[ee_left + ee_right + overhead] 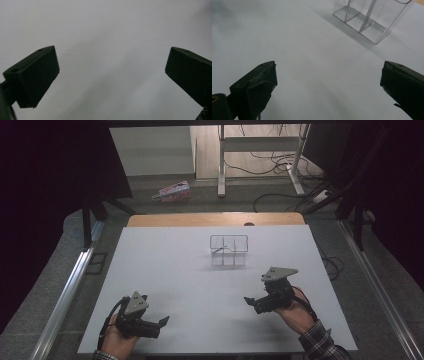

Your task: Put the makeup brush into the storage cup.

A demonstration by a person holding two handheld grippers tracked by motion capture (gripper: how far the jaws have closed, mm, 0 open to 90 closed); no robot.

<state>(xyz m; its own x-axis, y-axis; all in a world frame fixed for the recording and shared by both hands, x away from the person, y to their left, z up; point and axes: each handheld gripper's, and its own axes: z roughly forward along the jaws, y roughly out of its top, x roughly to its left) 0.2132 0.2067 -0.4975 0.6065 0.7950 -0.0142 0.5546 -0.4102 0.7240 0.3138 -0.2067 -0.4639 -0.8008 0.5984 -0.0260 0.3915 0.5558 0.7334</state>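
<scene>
left gripper (161,322) low at the near left of the white table (170,270), held in a hand (117,342) coming in from the bottom edge, grey plate on top, cable trailing back over the wrist. jaws spread wide in the left gripper view (112,75), nothing between them, only bare white surface beyond. tips pointing rightward across the table in the high view.

right gripper (248,301) at the near right, gripped by a hand (295,312) with a plaid sleeve (320,345) behind it, tips pointing left toward the table's middle. jaws likewise wide apart in the right gripper view (328,82), empty, hovering over plain tabletop.

clear box (229,250) standing upright near the table's centre, toward the far side, divided into compartments by thin walls; seemingly empty. well apart from the left gripper, nearer the right one but untouched by either. seen again at the top of the right gripper view (369,17), ahead and off to the right of the open jaws, faint shadow thrown on the table beside it.

wooden strip (215,219) along the table's far edge. grey floor beyond, with a pink package (172,192) lying on it and cables (280,175) around a desk frame (260,150).
</scene>
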